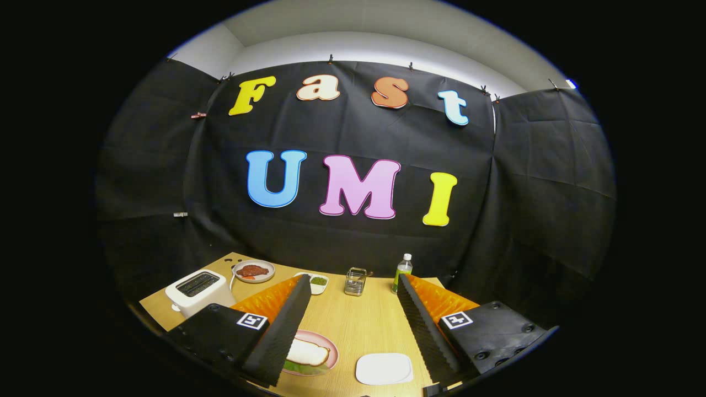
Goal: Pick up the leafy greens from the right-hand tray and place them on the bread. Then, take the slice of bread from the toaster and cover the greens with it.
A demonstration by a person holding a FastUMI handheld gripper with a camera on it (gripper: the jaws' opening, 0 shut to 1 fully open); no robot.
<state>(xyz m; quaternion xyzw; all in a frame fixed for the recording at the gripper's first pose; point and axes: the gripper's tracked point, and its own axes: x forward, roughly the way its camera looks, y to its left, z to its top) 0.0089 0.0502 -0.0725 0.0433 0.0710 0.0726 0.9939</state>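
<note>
Gripper (353,325) hangs above the table (358,320), fingers spread wide apart, nothing between them but bare wood-grain tabletop. Inner faces of both fingers are ribbed, wedge-shaped, tapering toward the tips. Each finger base carries a small square printed marker.

Lower centre of the frame, just inside the left finger: a round pink-rimmed plate (331,353) holding a pale, soft-looking slice of bread (306,353), with leafy greens (295,366) showing as a thin green edge under the slice at its near side. Left finger covers part of the plate. To the right of it, between the fingers, sits a white tray (384,368), flat, square with rounded corners, smooth surface, nothing on it.

Left of the left finger: a white toaster (197,291), boxy, with dark slots on top; whether anything sits in the slots, I cannot tell. Beyond it, a round shallow dish (254,271) with a dark reddish piece of food. A small white dish (319,283) with something green peeks past the left fingertip. Mid-table, a small metal wire holder (356,281). By the right fingertip, a clear plastic bottle (402,272) with a white cap and greenish contents.

Table is light wood laminate. Black cloth, creased, clipped up along the top, walls the booth; pale wall and ceiling above.
</note>
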